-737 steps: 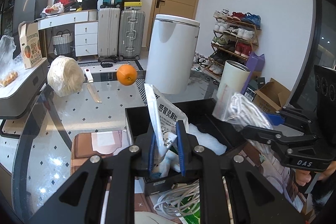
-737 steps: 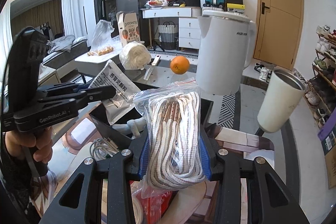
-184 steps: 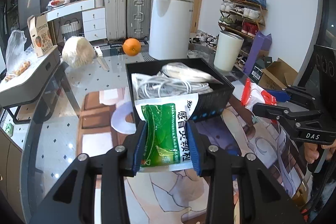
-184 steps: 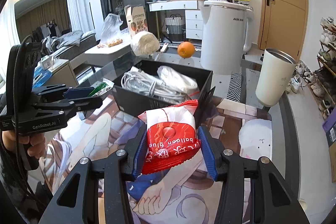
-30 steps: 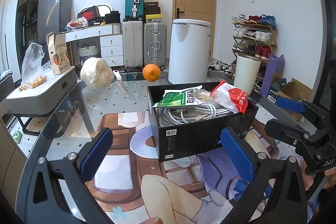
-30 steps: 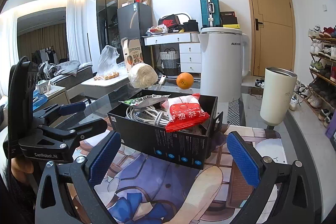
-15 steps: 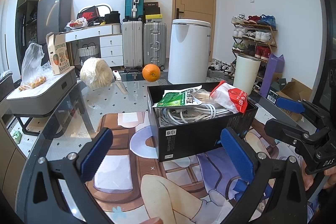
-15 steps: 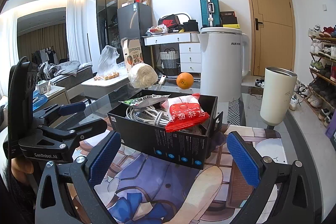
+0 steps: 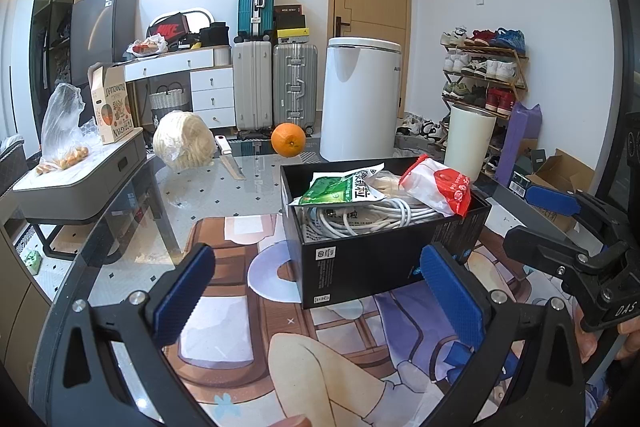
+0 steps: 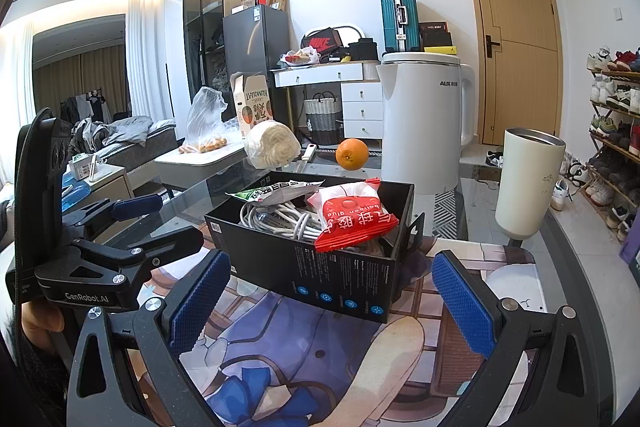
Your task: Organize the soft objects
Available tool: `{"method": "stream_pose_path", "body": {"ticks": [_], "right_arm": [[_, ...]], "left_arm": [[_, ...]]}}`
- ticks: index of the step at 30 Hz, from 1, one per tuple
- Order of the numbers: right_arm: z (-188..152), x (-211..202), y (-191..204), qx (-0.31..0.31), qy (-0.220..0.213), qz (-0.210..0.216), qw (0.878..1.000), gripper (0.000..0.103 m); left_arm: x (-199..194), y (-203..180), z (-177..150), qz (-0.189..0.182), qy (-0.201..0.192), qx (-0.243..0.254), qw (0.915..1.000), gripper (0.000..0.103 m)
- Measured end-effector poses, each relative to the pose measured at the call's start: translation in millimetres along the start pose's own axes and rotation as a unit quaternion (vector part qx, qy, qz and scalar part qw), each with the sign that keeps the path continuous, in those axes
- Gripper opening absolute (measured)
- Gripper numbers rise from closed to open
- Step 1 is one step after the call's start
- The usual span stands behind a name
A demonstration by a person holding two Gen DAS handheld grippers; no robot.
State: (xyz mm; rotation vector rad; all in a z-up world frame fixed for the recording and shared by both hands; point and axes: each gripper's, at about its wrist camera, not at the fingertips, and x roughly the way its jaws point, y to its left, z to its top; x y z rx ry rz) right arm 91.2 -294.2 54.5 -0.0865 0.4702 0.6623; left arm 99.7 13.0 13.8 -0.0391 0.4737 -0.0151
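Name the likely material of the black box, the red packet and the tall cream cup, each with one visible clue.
Black box: probably matte printed cardboard, given its thin folded walls and side flap.
Red packet: glossy plastic film, crinkled, with a crimped edge.
Tall cream cup: seemingly metal with a cream coating; its bare rim looks steel.

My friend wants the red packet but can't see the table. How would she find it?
Find the black box on the cartoon mat on the glass table. The red packet sits on top of the pile inside, at the end nearer the tall cream cup. It's the only red thing there; its neighbours are a green packet and white cables.
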Motion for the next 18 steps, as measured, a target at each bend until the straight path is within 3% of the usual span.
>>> {"method": "stream_pose_path", "body": {"ticks": [18], "right_arm": [[-0.7,-0.5,-0.1,0.001,0.0,0.0,1.0,0.102]], "left_arm": [[-0.7,-0.3,2.1,0.007,-0.003,0.005,1.0,0.103]]}}
